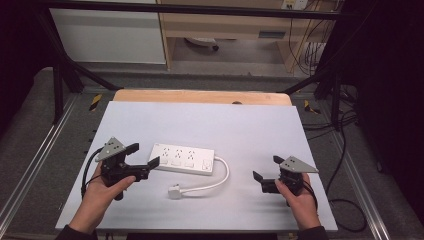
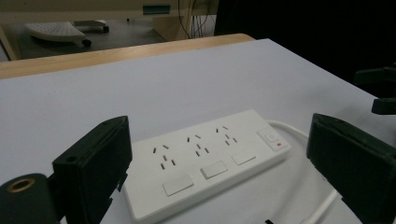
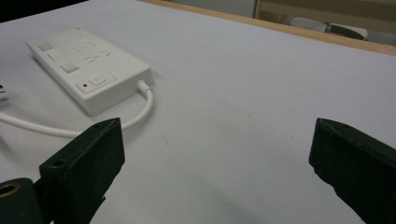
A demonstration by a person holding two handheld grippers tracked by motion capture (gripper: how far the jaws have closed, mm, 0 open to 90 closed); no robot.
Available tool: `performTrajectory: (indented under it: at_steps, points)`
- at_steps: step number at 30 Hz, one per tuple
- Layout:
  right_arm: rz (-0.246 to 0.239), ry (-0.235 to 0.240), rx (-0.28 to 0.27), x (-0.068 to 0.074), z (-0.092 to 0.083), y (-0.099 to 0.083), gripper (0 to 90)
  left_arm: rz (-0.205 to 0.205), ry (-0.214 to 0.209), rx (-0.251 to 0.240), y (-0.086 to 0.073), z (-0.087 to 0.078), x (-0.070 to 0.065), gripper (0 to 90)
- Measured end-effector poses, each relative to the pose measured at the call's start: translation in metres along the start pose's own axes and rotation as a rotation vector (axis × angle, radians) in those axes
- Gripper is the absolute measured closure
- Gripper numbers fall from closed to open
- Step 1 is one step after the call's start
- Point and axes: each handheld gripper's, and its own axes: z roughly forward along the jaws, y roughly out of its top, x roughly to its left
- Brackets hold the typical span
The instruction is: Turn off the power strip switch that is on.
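A white power strip (image 1: 182, 159) with three outlets lies flat on the white table cover, left of centre. Its white cable (image 1: 220, 176) curls round to a plug (image 1: 174, 192) in front of it. My left gripper (image 1: 145, 154) is open at the strip's left end, its jaws apart and holding nothing. In the left gripper view the power strip (image 2: 205, 158) lies just beyond and between the wide jaws of the left gripper (image 2: 219, 175). My right gripper (image 1: 267, 167) is open over bare table, well right of the cable. The right gripper view has the power strip (image 3: 88, 65) far left.
The white cover (image 1: 215, 122) spans most of the table, with a wooden edge (image 1: 200, 96) at the back. A dark metal frame (image 1: 60, 75) stands round the table. Loose cables (image 1: 345, 150) lie on the floor at the right, and a wooden cabinet (image 1: 225, 25) stands behind.
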Motion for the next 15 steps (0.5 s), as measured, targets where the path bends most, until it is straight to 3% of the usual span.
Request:
performTrajectory:
  at_steps: [8,15]
  points:
    - [0.001,-0.001,0.000,0.000,0.000,0.000,4.0,0.027,0.001,0.014,0.009,0.013,-0.004,7.5]
    - [0.000,0.001,0.002,-0.001,0.000,0.000,4.0,0.033,-0.025,0.015,0.012,0.025,-0.008,8.7]
